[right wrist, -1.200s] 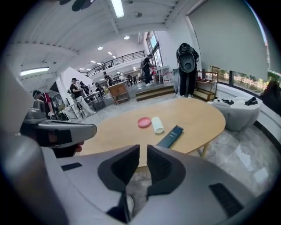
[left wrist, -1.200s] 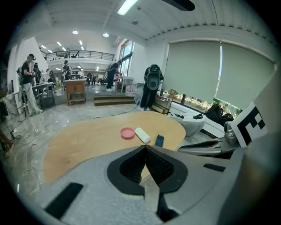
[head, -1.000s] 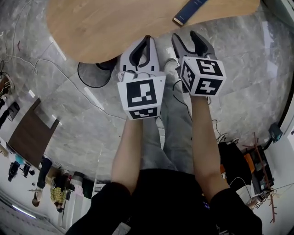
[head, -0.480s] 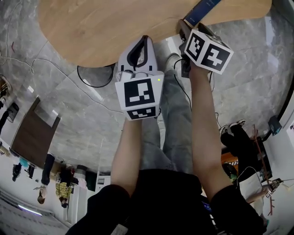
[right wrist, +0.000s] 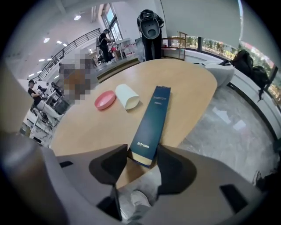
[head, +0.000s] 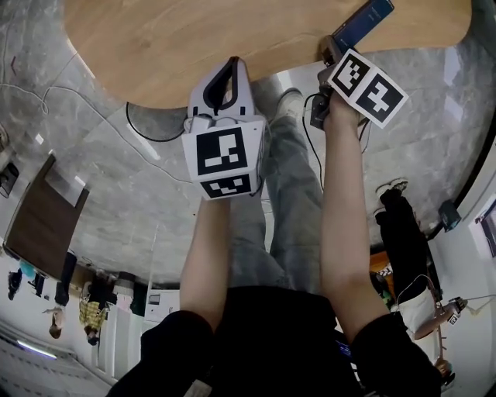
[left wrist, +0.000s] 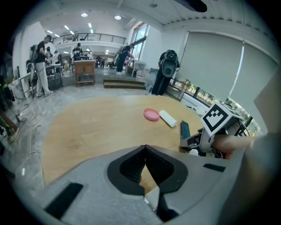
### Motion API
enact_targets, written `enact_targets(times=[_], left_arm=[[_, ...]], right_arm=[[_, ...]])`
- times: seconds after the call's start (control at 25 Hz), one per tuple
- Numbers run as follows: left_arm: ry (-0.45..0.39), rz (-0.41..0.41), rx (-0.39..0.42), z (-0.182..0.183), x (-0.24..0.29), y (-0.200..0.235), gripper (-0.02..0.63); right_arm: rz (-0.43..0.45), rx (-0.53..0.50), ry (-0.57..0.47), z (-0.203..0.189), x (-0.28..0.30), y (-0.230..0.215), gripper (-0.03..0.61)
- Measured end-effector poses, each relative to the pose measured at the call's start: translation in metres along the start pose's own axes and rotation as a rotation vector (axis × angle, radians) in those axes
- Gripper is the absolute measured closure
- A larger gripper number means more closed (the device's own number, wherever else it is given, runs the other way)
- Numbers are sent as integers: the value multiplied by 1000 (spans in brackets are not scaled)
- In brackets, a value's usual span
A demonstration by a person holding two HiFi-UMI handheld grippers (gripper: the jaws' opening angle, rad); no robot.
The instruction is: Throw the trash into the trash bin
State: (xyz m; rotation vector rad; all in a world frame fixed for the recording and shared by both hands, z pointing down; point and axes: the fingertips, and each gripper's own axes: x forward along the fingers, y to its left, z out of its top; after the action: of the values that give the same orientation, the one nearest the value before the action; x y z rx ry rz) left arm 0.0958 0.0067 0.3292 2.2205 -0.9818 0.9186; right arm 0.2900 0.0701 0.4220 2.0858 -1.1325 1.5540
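A long dark blue box [right wrist: 153, 118] lies flat on the wooden table [head: 194, 39], its near end jutting past the edge. My right gripper [right wrist: 142, 151] has that end between its open jaws, which have just been closing; the pads sit near the box's sides with a thin gap. In the head view the box [head: 363, 22] is at the top right, with the right gripper [head: 329, 54] just below it. A pink dish [right wrist: 105, 100] and a white cup [right wrist: 127, 96] on its side lie farther in. My left gripper [left wrist: 145, 148] hangs shut and empty over the table's near edge. No trash bin shows.
The person's legs and a shoe [head: 287, 101] are under the table edge. A black ring-shaped table base [head: 147, 128] and loose cables lie on the marble floor. Dark bags [head: 399, 225] sit at the right. A black machine [right wrist: 150, 26] stands beyond the table.
Both grippers have moved forward to the table. The right one has rolled and now has the blue box's end between its jaws. The left stays shut.
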Motion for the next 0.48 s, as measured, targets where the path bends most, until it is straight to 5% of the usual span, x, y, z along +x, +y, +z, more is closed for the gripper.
enact_targets(times=[0.2,0.48], left_arm=[[-14,36,-31,-4,-16,14,612],[-54,122,-129,-28,-46,42,612]], right_arm=[[10,23,-99,9,-28,5,377],[103,-290,-189,-1,-64,66,379]])
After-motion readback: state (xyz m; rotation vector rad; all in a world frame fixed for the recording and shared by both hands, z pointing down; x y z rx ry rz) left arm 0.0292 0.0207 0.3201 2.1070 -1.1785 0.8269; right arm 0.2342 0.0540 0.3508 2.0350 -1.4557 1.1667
